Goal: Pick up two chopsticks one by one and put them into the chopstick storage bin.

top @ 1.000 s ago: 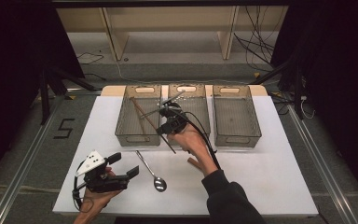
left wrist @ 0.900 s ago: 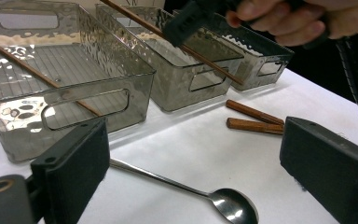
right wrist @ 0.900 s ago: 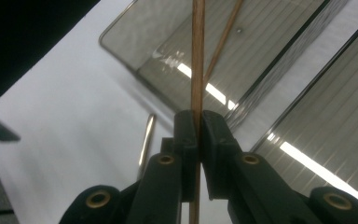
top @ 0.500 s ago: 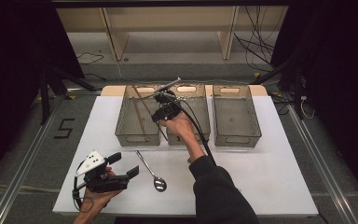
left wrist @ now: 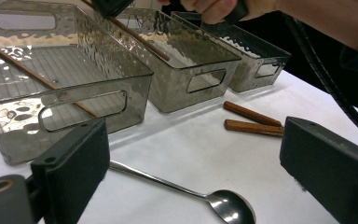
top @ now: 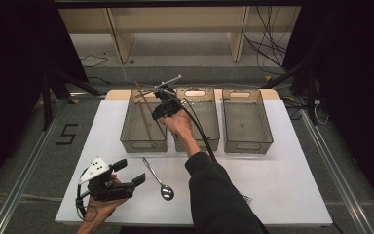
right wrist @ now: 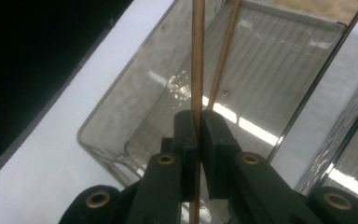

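Right gripper [right wrist: 196, 135] now farther over ribbed bin [right wrist: 279, 60], wooden chopstick [right wrist: 197, 56] pinched.

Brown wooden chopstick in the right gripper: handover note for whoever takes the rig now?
Right gripper: shut on a brown wooden chopstick, held over the left clear grey plastic bin.
Left gripper: open, holding nothing, low over the white table near its front left.
Done: one chopstick already in the left bin.
Left: release the held chopstick into that bin. The silver metal spoon lies on the table. Two brown wooden pieces lie on the table in front of the bins; whether they are chopsticks is unclear.
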Action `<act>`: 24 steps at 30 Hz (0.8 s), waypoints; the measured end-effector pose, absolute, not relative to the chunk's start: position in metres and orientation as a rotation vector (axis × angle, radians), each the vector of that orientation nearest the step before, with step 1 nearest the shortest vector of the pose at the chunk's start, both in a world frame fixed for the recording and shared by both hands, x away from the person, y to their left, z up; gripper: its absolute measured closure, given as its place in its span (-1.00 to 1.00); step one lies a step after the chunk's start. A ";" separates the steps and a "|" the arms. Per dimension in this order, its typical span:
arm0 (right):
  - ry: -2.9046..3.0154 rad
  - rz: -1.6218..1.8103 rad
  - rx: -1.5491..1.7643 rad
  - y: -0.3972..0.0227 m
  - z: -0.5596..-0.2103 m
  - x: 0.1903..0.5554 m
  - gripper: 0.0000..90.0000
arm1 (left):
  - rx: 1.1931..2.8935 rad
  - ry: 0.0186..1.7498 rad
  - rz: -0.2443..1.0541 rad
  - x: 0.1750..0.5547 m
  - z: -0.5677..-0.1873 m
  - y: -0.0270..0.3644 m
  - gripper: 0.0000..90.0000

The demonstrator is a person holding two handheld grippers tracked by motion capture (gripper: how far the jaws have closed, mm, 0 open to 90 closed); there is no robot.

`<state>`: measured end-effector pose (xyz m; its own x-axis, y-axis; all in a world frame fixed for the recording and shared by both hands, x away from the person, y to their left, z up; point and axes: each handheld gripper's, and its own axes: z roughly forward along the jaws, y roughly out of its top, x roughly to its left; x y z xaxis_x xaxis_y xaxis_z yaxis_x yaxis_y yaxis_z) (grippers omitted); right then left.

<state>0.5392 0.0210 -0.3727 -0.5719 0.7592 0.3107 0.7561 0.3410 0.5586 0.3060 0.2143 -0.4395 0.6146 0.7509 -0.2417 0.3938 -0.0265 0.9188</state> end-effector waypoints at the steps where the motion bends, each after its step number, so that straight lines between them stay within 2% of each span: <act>1: 2.568 1.064 1.460 0.022 -0.374 0.540 0.90 | 1.643 0.965 0.370 0.306 -0.439 0.214 -0.83; 24: 2.534 1.008 1.547 0.037 -0.395 0.556 0.88 | 1.641 0.962 0.369 0.305 -0.439 0.214 -0.83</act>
